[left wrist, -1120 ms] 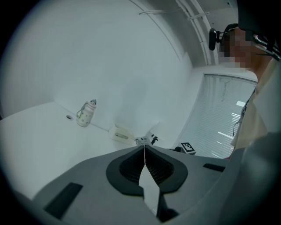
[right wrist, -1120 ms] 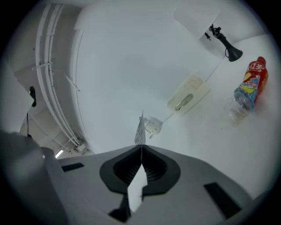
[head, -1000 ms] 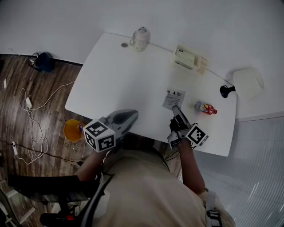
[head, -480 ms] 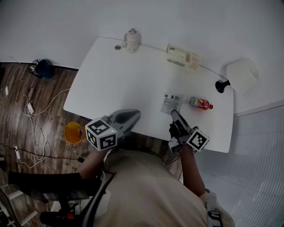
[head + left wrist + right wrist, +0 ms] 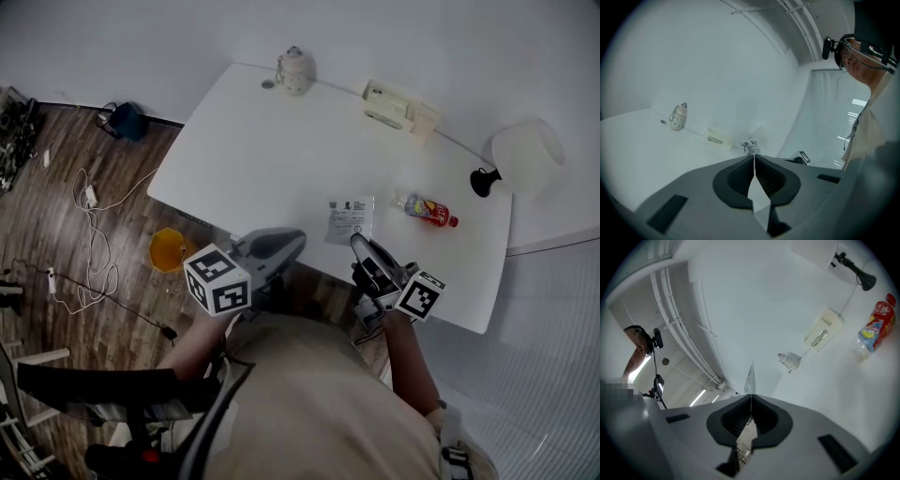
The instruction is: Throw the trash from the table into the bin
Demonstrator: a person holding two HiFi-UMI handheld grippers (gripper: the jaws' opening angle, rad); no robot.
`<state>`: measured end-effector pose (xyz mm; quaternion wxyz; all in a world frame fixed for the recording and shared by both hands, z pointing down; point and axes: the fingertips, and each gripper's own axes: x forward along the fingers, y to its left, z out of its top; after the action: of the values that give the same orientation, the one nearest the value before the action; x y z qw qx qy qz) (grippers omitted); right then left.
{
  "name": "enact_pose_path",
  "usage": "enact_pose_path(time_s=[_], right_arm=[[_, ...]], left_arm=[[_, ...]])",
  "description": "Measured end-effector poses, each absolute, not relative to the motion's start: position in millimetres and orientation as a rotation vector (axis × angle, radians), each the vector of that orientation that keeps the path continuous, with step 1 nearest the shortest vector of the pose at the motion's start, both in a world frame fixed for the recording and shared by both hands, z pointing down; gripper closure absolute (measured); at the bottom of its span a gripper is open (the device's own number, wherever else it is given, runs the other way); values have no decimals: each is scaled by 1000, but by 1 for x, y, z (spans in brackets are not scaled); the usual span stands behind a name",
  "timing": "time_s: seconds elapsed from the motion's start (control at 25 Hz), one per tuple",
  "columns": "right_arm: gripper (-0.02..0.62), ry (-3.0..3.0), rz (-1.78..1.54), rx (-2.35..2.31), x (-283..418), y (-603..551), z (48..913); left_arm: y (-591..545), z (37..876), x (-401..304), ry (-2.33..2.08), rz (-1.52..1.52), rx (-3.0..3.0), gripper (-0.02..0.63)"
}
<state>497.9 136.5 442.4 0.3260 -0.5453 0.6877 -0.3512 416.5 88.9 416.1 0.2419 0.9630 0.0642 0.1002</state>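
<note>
tabletop (image 5: 262, 159), right hand-held gripper (image 5: 355, 240) seemingly level

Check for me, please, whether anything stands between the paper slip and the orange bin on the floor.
Only the left gripper: in the head view it hangs between the paper slip, pinched by the right gripper, and the orange bin. Otherwise nothing visible does.

Thin paper slip (image 5: 750, 377) edge-on in tight right gripper (image 5: 750, 399)
</note>
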Motion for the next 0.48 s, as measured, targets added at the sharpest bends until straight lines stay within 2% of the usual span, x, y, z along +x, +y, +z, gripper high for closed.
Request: enact_pose_path(time_s=[0.2, 0.32, 0.48], right_arm=[[578, 1943, -978, -1223, 473, 141, 445], [578, 2043, -1024, -1101, 453, 138, 449], [578, 2146, -1054, -980, 419, 128, 445]], left_arm=[[104, 421, 399, 9, 248, 2589, 578], [110, 427, 380, -71, 251, 2569, 494], [108, 427, 353, -134, 222, 2552, 451]])
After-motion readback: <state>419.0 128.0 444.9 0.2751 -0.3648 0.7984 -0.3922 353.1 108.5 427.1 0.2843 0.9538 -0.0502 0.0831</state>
